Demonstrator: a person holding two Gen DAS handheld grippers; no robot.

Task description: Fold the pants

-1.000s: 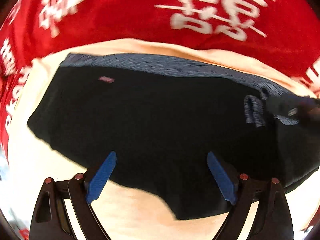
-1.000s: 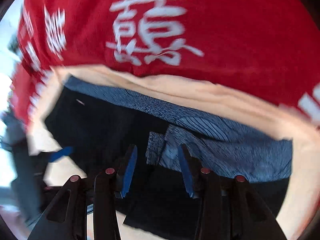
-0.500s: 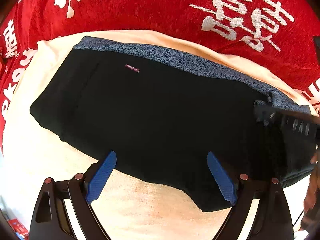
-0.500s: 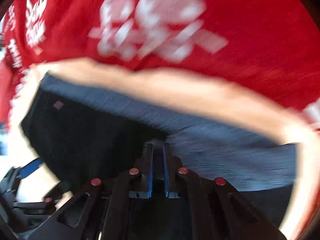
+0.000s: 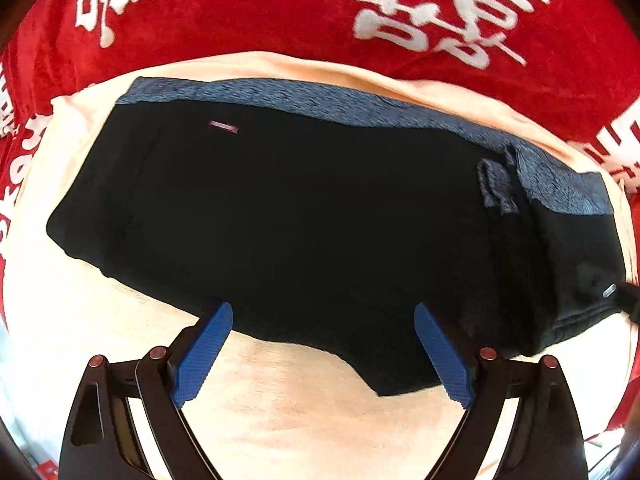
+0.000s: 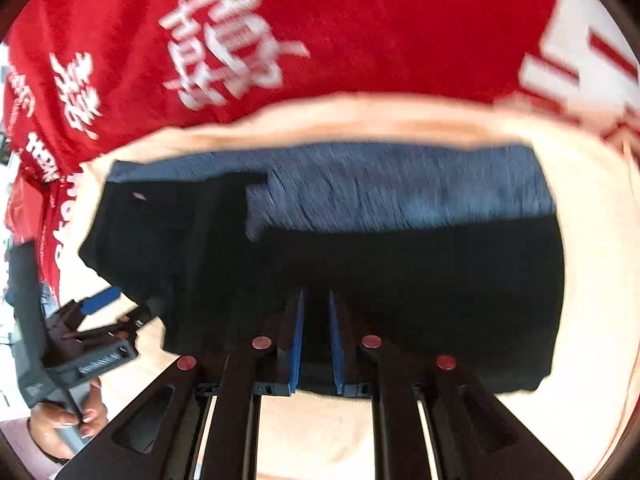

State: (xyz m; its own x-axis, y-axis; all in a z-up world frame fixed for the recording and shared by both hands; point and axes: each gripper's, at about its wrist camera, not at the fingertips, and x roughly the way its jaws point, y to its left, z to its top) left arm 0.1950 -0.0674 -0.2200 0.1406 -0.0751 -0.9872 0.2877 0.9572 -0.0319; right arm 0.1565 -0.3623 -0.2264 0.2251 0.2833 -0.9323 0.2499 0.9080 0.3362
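Note:
Black pants (image 5: 300, 220) with a blue-grey patterned waistband (image 5: 280, 98) lie folded on a peach cloth (image 5: 300, 412). They also show in the right wrist view (image 6: 400, 280). My left gripper (image 5: 322, 350) is open and empty, its blue pads just at the pants' near edge. My right gripper (image 6: 316, 336) has its pads close together with a narrow gap, over the pants' near edge; I cannot tell whether fabric is pinched. The left gripper shows in the right wrist view (image 6: 100, 316) at the pants' left corner.
A red blanket with white characters (image 5: 320, 12) lies beyond and around the peach cloth. In the right wrist view a hand (image 6: 60, 420) holds the left gripper's handle at lower left.
The right gripper closed from open to nearly shut, then pulled back toward the pants' near edge. The left gripper stayed open and barely moved.

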